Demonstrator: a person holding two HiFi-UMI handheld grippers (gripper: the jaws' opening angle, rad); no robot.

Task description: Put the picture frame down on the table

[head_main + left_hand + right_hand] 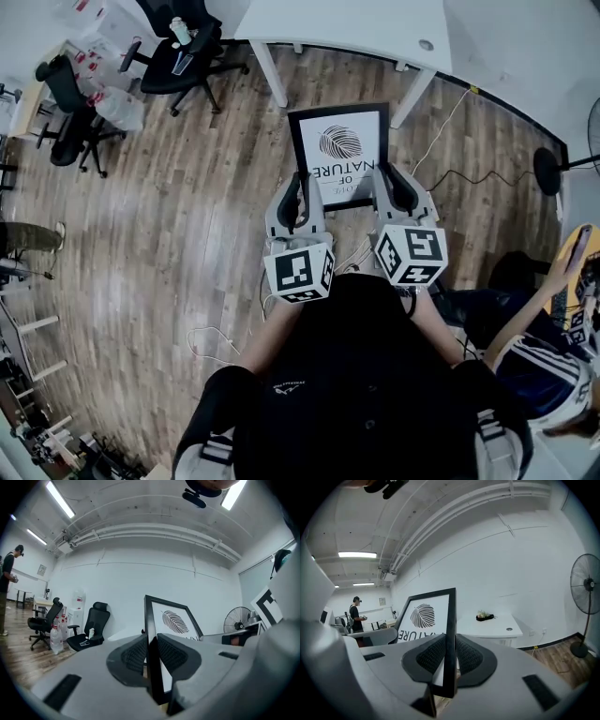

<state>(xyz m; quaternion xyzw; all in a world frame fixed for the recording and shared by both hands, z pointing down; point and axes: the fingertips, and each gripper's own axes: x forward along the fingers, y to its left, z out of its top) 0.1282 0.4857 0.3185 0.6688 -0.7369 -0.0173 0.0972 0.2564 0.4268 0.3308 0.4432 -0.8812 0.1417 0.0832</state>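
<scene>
**Head view with both gripper views.** Nearest to us, at the foot of the head view, is the person's black fabric top (366,375), from which both forearms reach forward. Each forearm ends in a smooth, grey moulded-plastic tool that carries a white marker cube (300,270) printed with black squares.

- **Left gripper:** The left gripper (151,641) is clamped on the left side rail of the picture frame (339,148). Its two black pads (135,654), rounded and finely ribbed like mesh, press on either face of the thin rail.
- **Right gripper:** The right gripper (449,644) grips the opposite side rail in the same way.
- **Frame:** We see a flat rectangle with a narrow matt black border. Its white print bears a dark leaf motif and capital lettering and faces back toward the person. The frame spans the gap between the two tools and is held in the air above the wood-grain plank floor (187,216), resting on nothing.
- **Table:** Ahead of both sets of jaws, beyond the frame, stands the white table (356,28). It is smooth-topped with a rounded corner, slim white legs and a small round grommet.
- **Surroundings:** Ahead and to the left of the left gripper stands a black office chair (178,47) on a star base. To the right of the right gripper rises a pedestal fan (586,597) with a round wire cage.
</scene>
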